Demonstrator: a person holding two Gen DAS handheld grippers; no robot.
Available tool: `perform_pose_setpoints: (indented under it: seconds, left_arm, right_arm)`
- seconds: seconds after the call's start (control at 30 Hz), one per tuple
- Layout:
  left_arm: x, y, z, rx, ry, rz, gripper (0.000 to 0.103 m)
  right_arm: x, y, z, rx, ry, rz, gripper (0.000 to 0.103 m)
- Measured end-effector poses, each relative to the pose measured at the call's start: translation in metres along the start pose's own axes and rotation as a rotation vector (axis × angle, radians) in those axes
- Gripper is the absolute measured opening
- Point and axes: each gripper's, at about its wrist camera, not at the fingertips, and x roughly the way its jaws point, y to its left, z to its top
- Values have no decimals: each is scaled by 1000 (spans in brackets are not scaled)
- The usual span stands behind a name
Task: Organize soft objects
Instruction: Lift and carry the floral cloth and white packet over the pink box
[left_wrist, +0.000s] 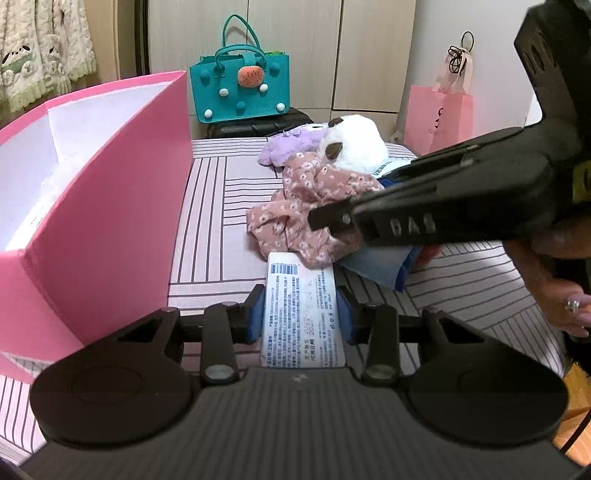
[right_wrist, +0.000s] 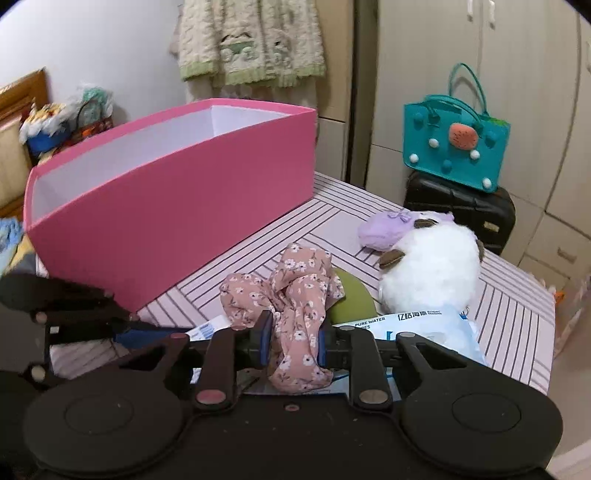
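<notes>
My left gripper (left_wrist: 301, 314) is shut on a white pack with a printed label (left_wrist: 301, 288), which lies on the striped sheet. My right gripper (right_wrist: 293, 339) is shut on a pink floral cloth (right_wrist: 295, 291), bunched up between its blue pads. In the left wrist view the right gripper (left_wrist: 328, 219) reaches in from the right onto that cloth (left_wrist: 306, 199). Just behind the cloth sit a white plush (right_wrist: 432, 269), a purple plush (right_wrist: 384, 229) and a green item (right_wrist: 349, 299). An open pink box (right_wrist: 177, 206) stands to the left.
A light-blue wipes pack (right_wrist: 432, 328) lies under the cloth. Beyond the bed's far edge a teal bag (right_wrist: 458, 144) sits on a black suitcase (right_wrist: 461, 206). A pink paper bag (left_wrist: 436, 118) stands by the wall. A hand with a ring (left_wrist: 565, 295) holds the right tool.
</notes>
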Motion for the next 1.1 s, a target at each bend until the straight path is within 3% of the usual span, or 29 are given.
perform_pose_setpoints:
  seconds: [0.1,0.23,0.37,0.77,0.97,1.1]
  left_arm:
    - [-3,3,0,-17,14,-16,38]
    - [-6,9,3,-75,51,-91,38]
    - [-10,7,4,-47,69,-89,38]
    - [-37,2,-7,48,108,-126,38]
    - [-43,6,-10,63,196,-223,38]
    - [-50,10,-11,93,226,-237,38]
  right_arm:
    - [-6,0,3,33,-22,-11,17]
    - [-22,1,6,109,-67,-32,17]
    - [-36,8,5,163,-100,-6,17]
    - [-58,21,-12,223,-6,72,17]
    - [-68,31,-19,211,38,113,17]
    - [-71,37,-21,207,68,146,17]
